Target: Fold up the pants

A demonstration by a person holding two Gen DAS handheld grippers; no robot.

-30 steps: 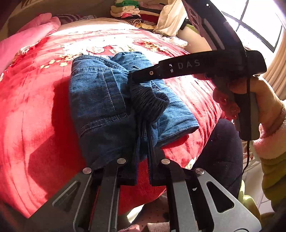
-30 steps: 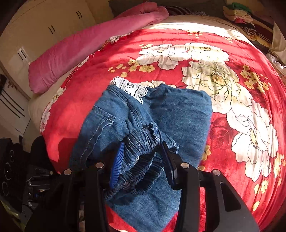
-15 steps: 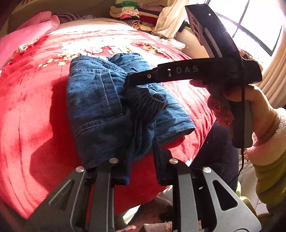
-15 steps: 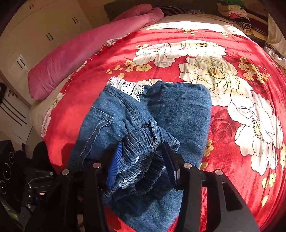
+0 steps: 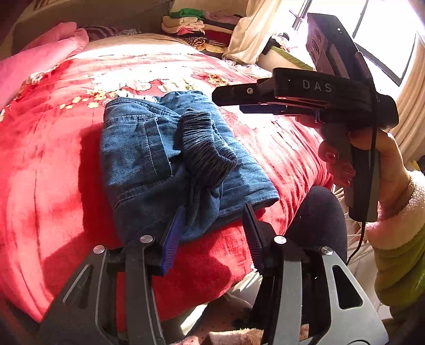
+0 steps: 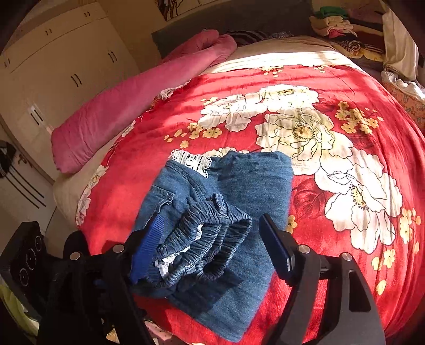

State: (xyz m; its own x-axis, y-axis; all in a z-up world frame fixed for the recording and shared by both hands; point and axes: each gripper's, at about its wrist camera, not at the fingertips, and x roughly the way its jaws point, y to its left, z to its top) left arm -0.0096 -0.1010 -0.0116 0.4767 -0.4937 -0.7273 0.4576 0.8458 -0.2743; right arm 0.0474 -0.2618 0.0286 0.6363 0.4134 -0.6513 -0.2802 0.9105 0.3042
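Note:
Blue jeans (image 5: 138,148) lie folded on the red flowered blanket (image 5: 39,185), their gathered elastic waistband (image 5: 207,148) bunched on top. At the bed's near edge my left gripper (image 5: 212,228) has its jaws opening, and the jeans' near fold lies loose between the pads. In the left wrist view my right gripper (image 5: 225,99) hovers above the jeans in a hand with a fuzzy sleeve. In the right wrist view its jaws (image 6: 212,238) are opening around the waistband (image 6: 207,238), which rests slack on the jeans (image 6: 255,185). White lace trim (image 6: 191,162) peeks out at the far edge.
A pink pillow (image 6: 127,106) lies along the bed's left side, beside cream wardrobe doors (image 6: 58,69). Stacked folded clothes (image 6: 334,24) sit at the head of the bed. A window (image 5: 385,34) is at the right. The person's dark-clad knee (image 5: 318,217) presses against the bed edge.
Both grippers' jaws have spread and let go of the denim. The right gripper has lifted off the jeans, and the waistband now rests slack on the folded pile.

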